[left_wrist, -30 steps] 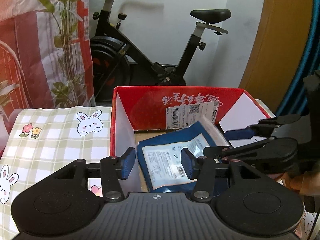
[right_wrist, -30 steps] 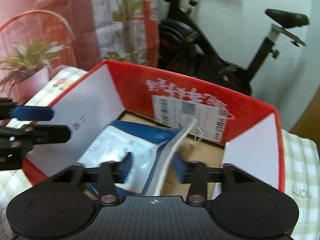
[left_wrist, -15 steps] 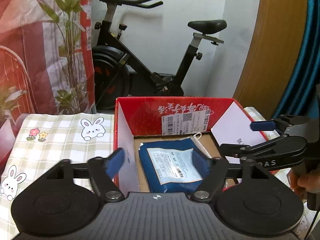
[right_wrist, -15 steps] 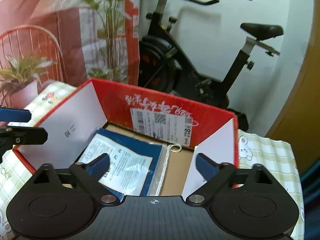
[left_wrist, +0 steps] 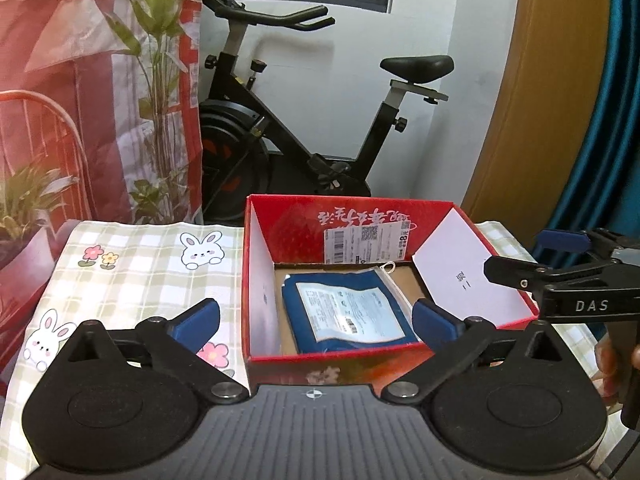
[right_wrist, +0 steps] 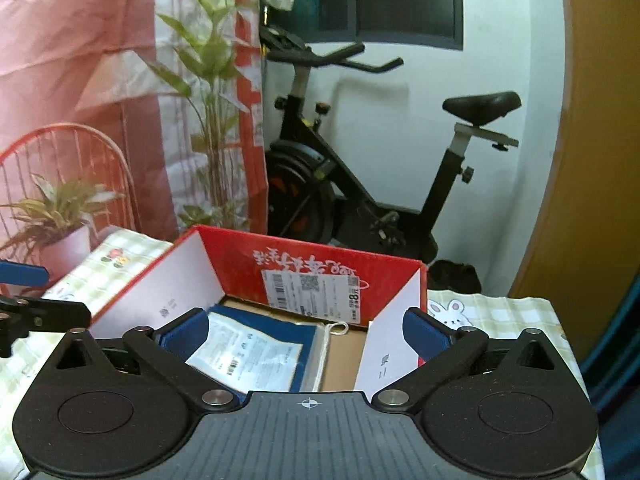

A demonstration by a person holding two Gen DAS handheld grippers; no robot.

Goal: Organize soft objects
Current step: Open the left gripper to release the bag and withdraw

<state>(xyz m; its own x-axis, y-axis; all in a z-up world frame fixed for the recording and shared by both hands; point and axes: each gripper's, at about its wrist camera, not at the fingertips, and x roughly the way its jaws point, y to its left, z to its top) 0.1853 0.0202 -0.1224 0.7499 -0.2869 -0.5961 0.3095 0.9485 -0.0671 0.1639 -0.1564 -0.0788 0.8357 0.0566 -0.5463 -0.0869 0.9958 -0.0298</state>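
One flat blue packet [left_wrist: 347, 312], white-labelled, in red box [left_wrist: 348, 216]

Even, soft indoor light fills both views and the left wrist view is sharp, while the right wrist view is slightly smeared, the fisheye bends the door frame [left_wrist: 532, 92] at the right edge, and the window [right_wrist: 404, 0] at top stays dark.

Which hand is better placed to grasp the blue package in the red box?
Probably left. The blue package lies in the left half of the red box, straight ahead of the left gripper, whose fingers have just been opening, empty. The right gripper, also just opened, stands off to the right.
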